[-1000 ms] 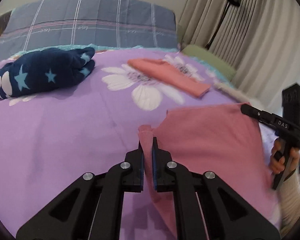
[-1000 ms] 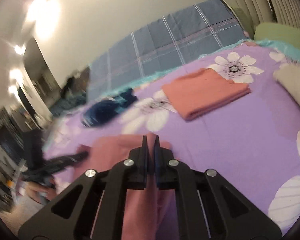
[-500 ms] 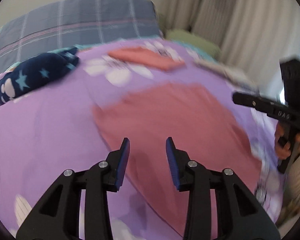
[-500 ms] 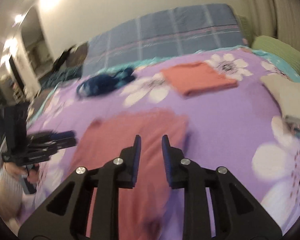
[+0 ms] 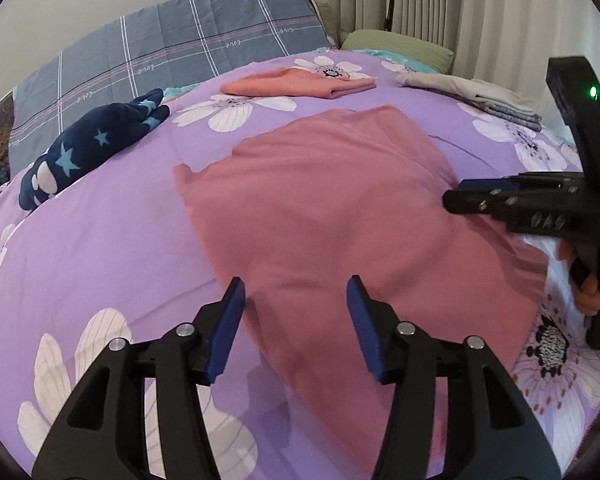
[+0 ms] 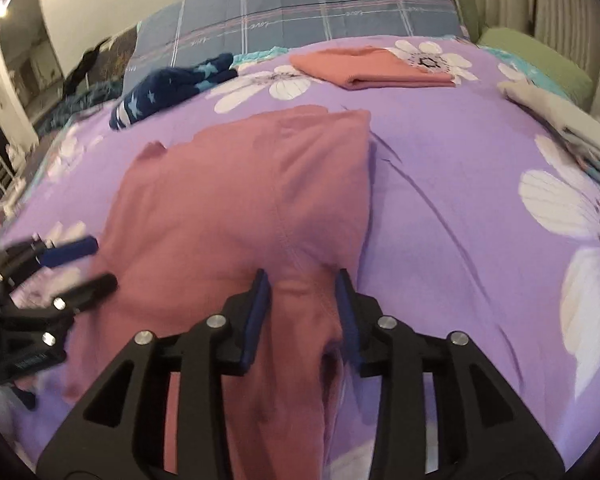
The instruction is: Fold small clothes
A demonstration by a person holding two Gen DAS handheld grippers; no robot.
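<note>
Both tools have just let go: a second ago each pinched the pink garment (image 5: 332,216), and their jaws have just been opening, so it now lies spread flat on the purple flowered bed (image 5: 100,240). Nothing sits between the left tool (image 5: 296,308) pads; cloth bunches loosely between the right tool (image 6: 302,304) pads without being pressed. Laying it flat probably readies the first fold. Near the headboard rests a folded salmon garment (image 5: 300,82).
</note>
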